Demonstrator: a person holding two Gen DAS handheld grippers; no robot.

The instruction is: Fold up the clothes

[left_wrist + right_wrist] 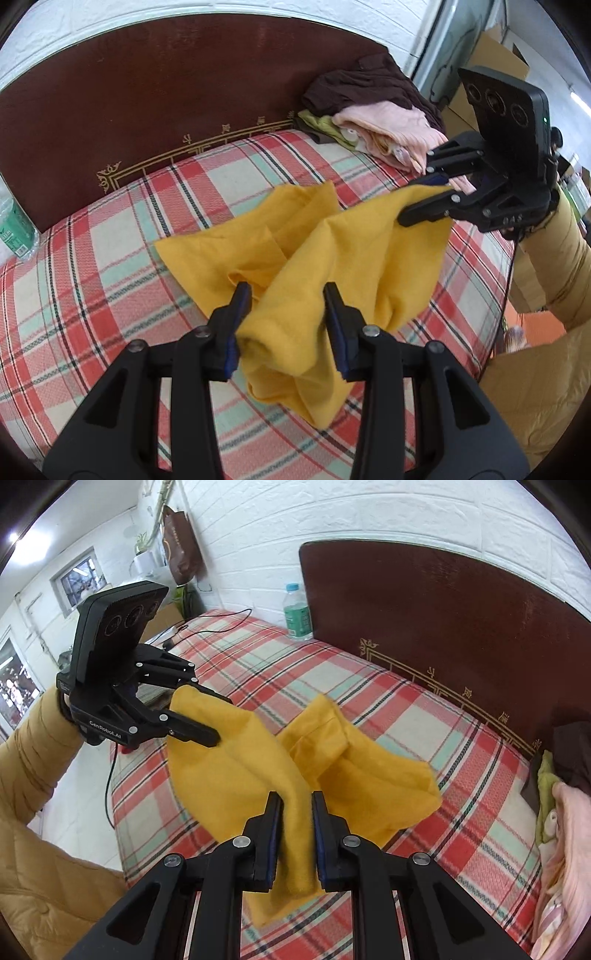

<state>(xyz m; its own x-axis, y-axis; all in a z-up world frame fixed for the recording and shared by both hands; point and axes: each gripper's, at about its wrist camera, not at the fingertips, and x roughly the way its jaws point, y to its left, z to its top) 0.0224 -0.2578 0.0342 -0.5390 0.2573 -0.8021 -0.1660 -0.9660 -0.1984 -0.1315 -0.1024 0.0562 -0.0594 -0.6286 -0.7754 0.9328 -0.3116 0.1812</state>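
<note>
The plaid bed cover [110, 280] is serving as the folding surface. Above it, the yellow cloth [332, 266] is hanging crumpled and doubled between 2 grippers. The left gripper [288, 325] and right gripper [295, 830] are each clamping 1 edge, holding it lifted for spreading

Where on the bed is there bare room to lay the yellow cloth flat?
Free: the plaid cover between the headboard and the yellow cloth, out toward the water bottle. Crowded: the corner by the headboard, where the clothes pile sits.
</note>
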